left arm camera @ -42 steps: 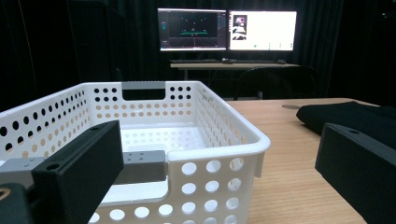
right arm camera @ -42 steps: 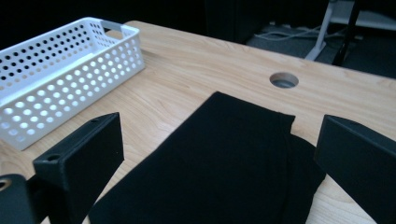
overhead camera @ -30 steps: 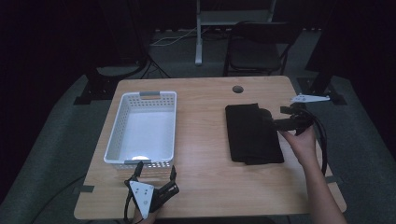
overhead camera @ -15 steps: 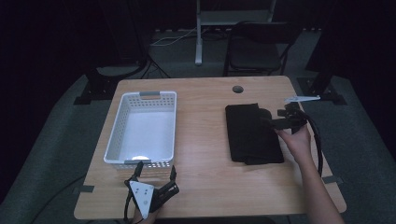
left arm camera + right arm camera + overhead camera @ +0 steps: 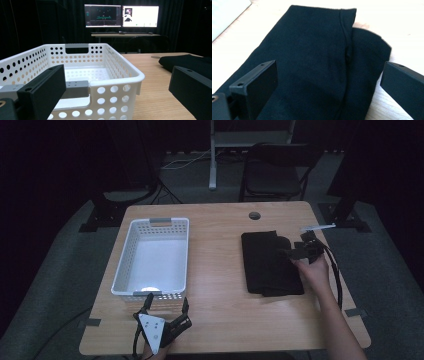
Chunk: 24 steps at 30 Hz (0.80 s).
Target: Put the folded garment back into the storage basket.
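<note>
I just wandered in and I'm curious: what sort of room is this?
Probably a lab or recording studio: black curtains all round, two lit monitors on a desk behind, and one wooden table under bright light.

A black folded garment point(image 5: 270, 263) lies flat on the right half of the tabletop point(image 5: 220, 285), its long side running away from the person, well apart from the white perforated basket point(image 5: 131, 257). In the right gripper view the cloth point(image 5: 312, 65) is soft and matte, with a stitched hem running down one folded layer and a second, rounded fold bulging out beside it.
</note>
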{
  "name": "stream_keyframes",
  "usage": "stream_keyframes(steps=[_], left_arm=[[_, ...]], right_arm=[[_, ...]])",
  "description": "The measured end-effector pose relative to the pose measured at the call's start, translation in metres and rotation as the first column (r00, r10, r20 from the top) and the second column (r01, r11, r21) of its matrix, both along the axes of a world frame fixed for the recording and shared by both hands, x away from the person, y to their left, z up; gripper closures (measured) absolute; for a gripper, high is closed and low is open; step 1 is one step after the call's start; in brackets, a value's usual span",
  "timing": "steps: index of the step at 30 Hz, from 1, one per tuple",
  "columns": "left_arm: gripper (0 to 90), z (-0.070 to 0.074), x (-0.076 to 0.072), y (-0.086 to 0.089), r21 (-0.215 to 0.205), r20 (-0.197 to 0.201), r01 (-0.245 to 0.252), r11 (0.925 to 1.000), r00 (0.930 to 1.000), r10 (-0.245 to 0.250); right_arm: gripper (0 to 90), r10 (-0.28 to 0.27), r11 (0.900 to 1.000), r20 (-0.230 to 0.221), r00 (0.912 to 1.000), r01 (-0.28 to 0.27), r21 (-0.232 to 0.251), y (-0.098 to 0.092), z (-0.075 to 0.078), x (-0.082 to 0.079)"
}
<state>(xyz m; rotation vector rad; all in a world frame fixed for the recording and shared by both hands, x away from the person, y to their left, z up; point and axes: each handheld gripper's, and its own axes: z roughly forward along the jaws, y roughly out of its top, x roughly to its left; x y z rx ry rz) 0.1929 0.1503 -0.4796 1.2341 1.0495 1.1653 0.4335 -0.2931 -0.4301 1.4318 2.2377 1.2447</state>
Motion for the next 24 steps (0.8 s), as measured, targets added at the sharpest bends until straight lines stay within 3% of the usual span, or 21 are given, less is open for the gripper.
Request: stream_keyframes(steps=[13,18,20,24], left_arm=[[2.2,0.0,0.0,0.0,0.0,-0.001,0.0,1.0,1.0,0.0],[2.2,0.0,0.0,0.0,0.0,-0.001,0.0,1.0,1.0,0.0],[2.2,0.0,0.0,0.0,0.0,-0.001,0.0,1.0,1.0,0.0],[2.2,0.0,0.0,0.0,0.0,-0.001,0.0,1.0,1.0,0.0]], right_arm=[[1.1,0.003,1.0,-0.067,0.9978,-0.004,-0.009,0.006,-0.021,0.01],[1.2,0.004,1.0,-0.072,0.9974,-0.005,-0.011,0.007,-0.025,0.012],[1.0,0.004,0.999,-0.068,0.9977,-0.006,-0.033,0.009,-0.025,0.012],[0.0,0.022,0.99,-0.042,0.9989,-0.028,-0.137,0.018,-0.025,0.009]])
